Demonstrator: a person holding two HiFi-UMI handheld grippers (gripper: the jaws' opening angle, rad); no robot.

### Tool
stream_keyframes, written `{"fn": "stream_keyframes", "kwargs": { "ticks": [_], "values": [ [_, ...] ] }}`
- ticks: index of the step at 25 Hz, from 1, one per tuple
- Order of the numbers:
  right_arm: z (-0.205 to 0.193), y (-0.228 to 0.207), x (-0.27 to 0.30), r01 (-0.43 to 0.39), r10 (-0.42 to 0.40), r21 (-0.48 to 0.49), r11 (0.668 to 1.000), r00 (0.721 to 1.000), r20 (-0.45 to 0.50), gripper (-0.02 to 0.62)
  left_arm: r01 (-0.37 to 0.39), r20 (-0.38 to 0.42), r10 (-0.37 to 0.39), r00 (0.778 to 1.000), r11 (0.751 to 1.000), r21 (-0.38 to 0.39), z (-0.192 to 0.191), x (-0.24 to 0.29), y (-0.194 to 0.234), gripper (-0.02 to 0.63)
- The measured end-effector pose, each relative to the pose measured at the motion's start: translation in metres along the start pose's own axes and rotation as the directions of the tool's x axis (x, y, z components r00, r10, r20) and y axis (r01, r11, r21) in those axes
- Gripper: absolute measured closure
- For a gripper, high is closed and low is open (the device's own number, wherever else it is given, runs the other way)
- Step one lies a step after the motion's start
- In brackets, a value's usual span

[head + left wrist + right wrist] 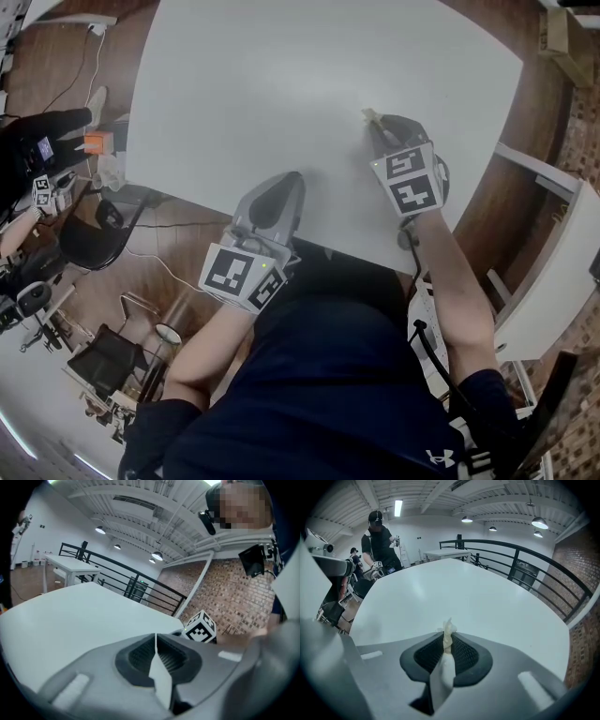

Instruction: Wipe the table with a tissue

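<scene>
The white table [281, 75] fills the upper head view. My right gripper [378, 127] rests on it right of the middle, shut on a small crumpled tissue [369, 115]. In the right gripper view the tissue [448, 629] pokes up as a pale twist from between the closed jaws of that gripper [448, 638], with the tabletop [478, 597] beyond. My left gripper [279, 186] lies at the table's near edge, shut with nothing held. In the left gripper view its jaws [156, 639] meet, and the right gripper's marker cube [202, 627] shows beyond them.
A person in black [379, 541] stands beyond the table's far left. Another person's arm [28, 150], cables and a black chair [89, 239] are on the wooden floor at left. A white bench [553, 272] stands at right. Black railing [525, 564] runs behind.
</scene>
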State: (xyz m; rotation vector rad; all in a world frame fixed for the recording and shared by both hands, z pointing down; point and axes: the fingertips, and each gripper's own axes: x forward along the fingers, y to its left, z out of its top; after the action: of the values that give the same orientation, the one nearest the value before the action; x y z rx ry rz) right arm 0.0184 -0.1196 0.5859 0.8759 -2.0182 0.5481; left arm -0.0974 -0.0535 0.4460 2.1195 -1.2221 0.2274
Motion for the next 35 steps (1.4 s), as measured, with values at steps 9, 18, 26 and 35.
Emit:
{"fn": "stream_keyframes", "kwargs": {
  "ticks": [9, 18, 26, 35],
  "values": [
    [-0.015, -0.002, -0.011, 0.012, -0.013, -0.026, 1.0, 1.0, -0.019, 0.543, 0.026, -0.012, -0.025, 1.0, 1.0, 0.012, -0.004, 0.006, -0.013, 0.594],
    [-0.033, -0.009, -0.025, 0.023, -0.024, -0.029, 0.999, 0.999, -0.032, 0.545, 0.058, 0.005, -0.058, 0.998, 0.998, 0.037, -0.009, 0.009, -0.027, 0.594],
    [-0.05, -0.015, -0.035, 0.034, -0.034, -0.002, 0.999, 0.999, -0.039, 0.545, 0.075, -0.012, -0.075, 0.997, 0.996, 0.048, -0.01, 0.014, -0.041, 0.594],
    [-0.064, -0.022, -0.045, 0.048, -0.047, 0.015, 0.999, 0.998, -0.036, 0.545, 0.102, -0.025, -0.101, 0.995, 0.992, 0.069, -0.019, 0.019, -0.056, 0.594]
  ]
}}
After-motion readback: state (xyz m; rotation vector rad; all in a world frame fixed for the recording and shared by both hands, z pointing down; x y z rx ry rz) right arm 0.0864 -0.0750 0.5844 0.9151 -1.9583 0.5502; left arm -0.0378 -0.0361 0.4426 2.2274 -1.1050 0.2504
